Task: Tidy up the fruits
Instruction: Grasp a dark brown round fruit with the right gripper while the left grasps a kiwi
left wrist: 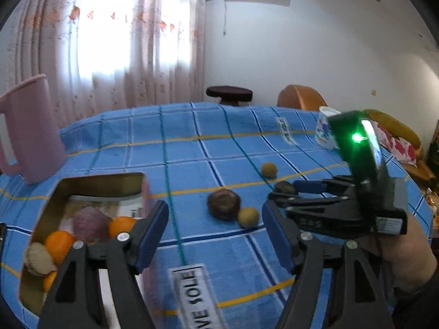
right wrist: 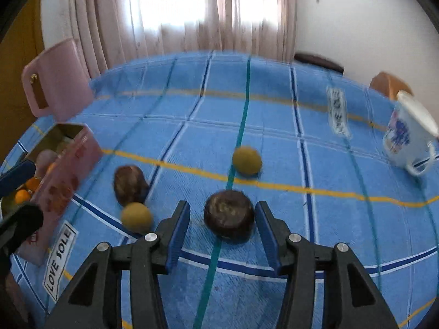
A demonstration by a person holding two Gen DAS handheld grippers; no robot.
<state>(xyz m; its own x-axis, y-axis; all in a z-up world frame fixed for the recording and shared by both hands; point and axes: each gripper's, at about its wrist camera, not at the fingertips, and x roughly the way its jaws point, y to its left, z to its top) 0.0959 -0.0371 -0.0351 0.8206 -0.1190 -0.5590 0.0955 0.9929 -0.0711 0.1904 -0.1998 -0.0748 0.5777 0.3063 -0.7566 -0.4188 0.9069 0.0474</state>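
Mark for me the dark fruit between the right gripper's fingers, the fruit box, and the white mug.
dark fruit [right wrist: 229,216], right wrist view, middle of its top face.
fruit box [left wrist: 101,181], left wrist view, inner face of its far wall.
white mug [right wrist: 406,134], right wrist view, its printed side.

Dark brown fruits [right wrist: 229,220] and yellow-green fruits [right wrist: 247,161] loose; oranges [left wrist: 59,244] boxed.
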